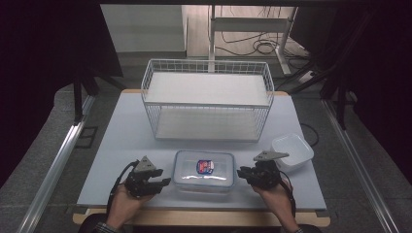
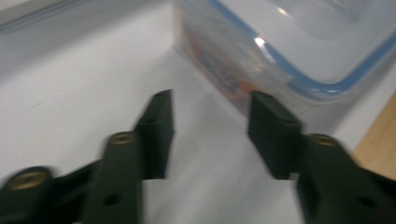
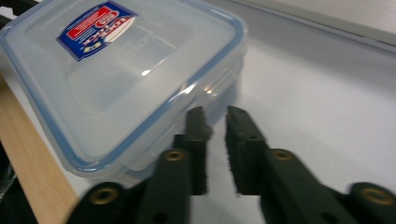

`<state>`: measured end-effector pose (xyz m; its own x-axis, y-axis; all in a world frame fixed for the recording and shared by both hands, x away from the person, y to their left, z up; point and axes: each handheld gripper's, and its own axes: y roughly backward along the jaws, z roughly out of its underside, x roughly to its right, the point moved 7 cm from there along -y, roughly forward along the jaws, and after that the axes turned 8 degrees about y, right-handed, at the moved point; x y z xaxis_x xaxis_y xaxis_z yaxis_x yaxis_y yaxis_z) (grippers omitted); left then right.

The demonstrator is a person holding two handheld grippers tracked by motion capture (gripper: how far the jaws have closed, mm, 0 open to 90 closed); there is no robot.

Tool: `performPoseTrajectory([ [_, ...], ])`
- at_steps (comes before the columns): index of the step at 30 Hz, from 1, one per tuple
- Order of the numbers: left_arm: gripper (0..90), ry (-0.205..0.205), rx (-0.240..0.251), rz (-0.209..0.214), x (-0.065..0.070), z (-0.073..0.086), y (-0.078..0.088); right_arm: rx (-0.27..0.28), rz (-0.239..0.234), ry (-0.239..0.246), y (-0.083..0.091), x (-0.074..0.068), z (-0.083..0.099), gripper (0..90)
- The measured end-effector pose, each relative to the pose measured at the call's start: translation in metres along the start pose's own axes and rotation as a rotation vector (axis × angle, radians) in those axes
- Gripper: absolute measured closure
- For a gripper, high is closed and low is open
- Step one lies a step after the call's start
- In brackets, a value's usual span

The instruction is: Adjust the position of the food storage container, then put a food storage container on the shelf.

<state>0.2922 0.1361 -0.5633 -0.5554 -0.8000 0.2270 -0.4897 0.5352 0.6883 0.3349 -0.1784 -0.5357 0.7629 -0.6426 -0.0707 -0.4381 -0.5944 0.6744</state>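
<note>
Two grippers flank our lidded food container (image 1: pixel 204 170) at the table's (image 1: pixel 121 145) near edge: left gripper (image 1: pixel 164 183) parted and empty, right gripper (image 1: pixel 239 173) narrowly parted, gripping nothing.

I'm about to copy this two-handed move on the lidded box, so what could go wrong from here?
The lidded box sits near the table's front edge; an uneven push from either tool could slide it towards that edge. The right tool has a narrow gap right by the box's side latch, so it might catch or pop it. The open tub stands close behind the right tool and could be bumped.
</note>
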Motion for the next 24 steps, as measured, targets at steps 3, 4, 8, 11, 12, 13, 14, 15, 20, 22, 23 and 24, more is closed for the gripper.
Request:
performPoseTrajectory([
  [3,38.6,0.026,0.021,-0.013,-0.010,0.001,0.004,0.006,0.010,-0.008,0.003,0.003,0.001,64.2],
  [4,28.1,0.028,0.028,-0.016,-0.012,0.000,0.005,0.015,0.013,-0.020,0.005,0.005,0.001,55.2],
  [8,14.6,0.055,0.035,-0.008,-0.019,0.001,0.004,0.034,0.022,-0.016,0.009,0.008,0.000,43.6],
  [11,9.2,0.057,0.039,0.002,-0.021,0.001,0.004,0.050,0.030,-0.009,0.010,0.009,-0.002,33.5],
  [12,7.7,0.053,0.044,0.004,-0.020,0.000,0.005,0.052,0.033,-0.008,0.010,0.010,-0.003,30.6],
  [13,6.9,0.053,0.050,0.006,-0.020,-0.001,0.005,0.054,0.036,-0.006,0.011,0.010,-0.003,28.6],
  [14,6.7,0.057,0.056,0.009,-0.019,-0.001,0.005,0.058,0.035,-0.005,0.011,0.009,-0.004,26.8],
  [15,5.7,0.061,0.060,0.032,-0.018,-0.003,0.005,0.063,0.031,-0.004,0.011,0.009,-0.004,24.6],
  [20,3.9,0.032,0.099,0.083,-0.015,-0.010,0.007,0.087,0.027,0.008,0.011,0.007,-0.009,15.6],
  [22,3.9,0.039,0.108,0.093,-0.014,-0.014,0.009,0.096,0.022,0.012,0.012,0.005,-0.011,11.3],
  [23,3.9,0.046,0.115,0.094,-0.014,-0.017,0.011,0.096,0.022,0.012,0.012,0.005,-0.011,11.3],
  [24,4.0,0.051,0.122,0.099,-0.014,-0.021,0.012,0.098,0.024,0.013,0.012,0.005,-0.012,10.3],
])
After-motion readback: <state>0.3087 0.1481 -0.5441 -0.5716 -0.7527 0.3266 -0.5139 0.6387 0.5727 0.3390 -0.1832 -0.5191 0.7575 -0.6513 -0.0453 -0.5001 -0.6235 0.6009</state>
